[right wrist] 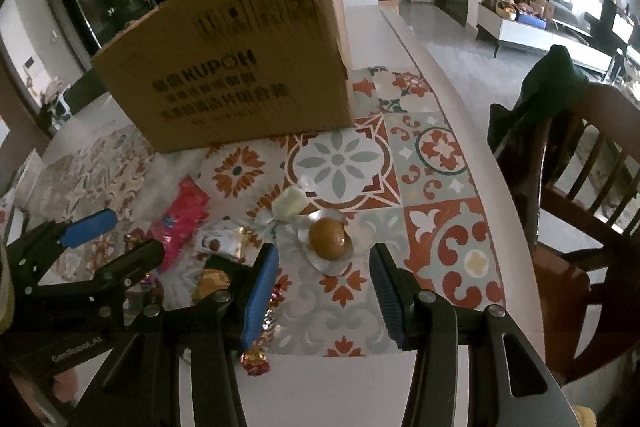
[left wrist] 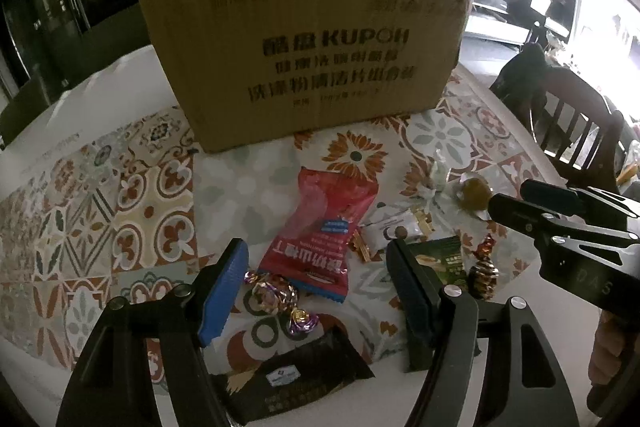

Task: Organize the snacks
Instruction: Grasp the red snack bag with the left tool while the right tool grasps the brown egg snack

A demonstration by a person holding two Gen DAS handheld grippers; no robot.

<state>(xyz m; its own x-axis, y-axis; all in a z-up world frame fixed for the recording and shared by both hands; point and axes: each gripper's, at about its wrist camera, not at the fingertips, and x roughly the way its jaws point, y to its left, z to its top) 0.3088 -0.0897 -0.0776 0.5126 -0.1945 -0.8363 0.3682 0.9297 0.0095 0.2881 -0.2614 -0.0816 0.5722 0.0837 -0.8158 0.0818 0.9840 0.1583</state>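
Note:
Snacks lie scattered on a patterned table mat in front of a brown cardboard box [left wrist: 308, 55], which also shows in the right wrist view [right wrist: 236, 75]. My left gripper [left wrist: 320, 287] is open above a red packet [left wrist: 324, 231], a purple-gold candy [left wrist: 276, 295] and a dark packet [left wrist: 296, 379]. A green packet [left wrist: 444, 263] lies by its right finger. My right gripper [right wrist: 324, 295] is open just short of a brown round snack in clear wrap [right wrist: 328, 239]. A pale green candy [right wrist: 290, 205] lies behind it. The right gripper shows in the left view [left wrist: 516, 203].
A wooden chair [right wrist: 580, 195] stands close to the table's right edge. A small white packet [right wrist: 220, 243] and foil candies [right wrist: 254, 361] lie between the grippers. The left gripper [right wrist: 112, 239] sits at the left of the right wrist view. The white table edge [right wrist: 460, 115] curves rightward.

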